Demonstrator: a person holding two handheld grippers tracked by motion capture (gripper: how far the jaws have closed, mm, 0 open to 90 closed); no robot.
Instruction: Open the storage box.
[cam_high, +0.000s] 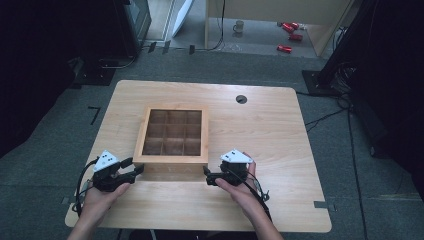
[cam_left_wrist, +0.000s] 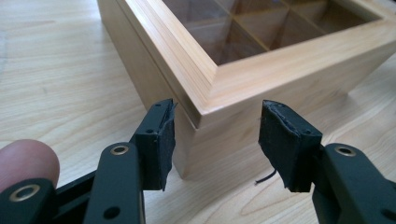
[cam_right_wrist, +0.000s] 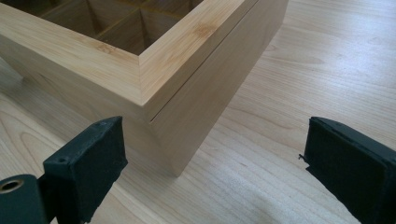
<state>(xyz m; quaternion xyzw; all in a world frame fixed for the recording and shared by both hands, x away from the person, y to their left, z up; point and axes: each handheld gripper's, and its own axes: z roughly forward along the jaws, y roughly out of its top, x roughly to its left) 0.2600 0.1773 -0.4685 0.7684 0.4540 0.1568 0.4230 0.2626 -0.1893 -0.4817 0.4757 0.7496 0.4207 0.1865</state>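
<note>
The wooden box (cam_high: 174, 134), compartments showing nothing inside, is sitting between the left gripper (cam_high: 134, 167) and right gripper (cam_high: 207, 175), both standing apart at its near corners.

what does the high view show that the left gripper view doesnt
High view alone: the whole table, the right gripper open at the box's near right corner, a mug and red cans on the floor. Left gripper view alone: the lid seam at the box's corner, close up between open pads. Both: the wooden box with its nine compartments, and the left gripper.
</note>
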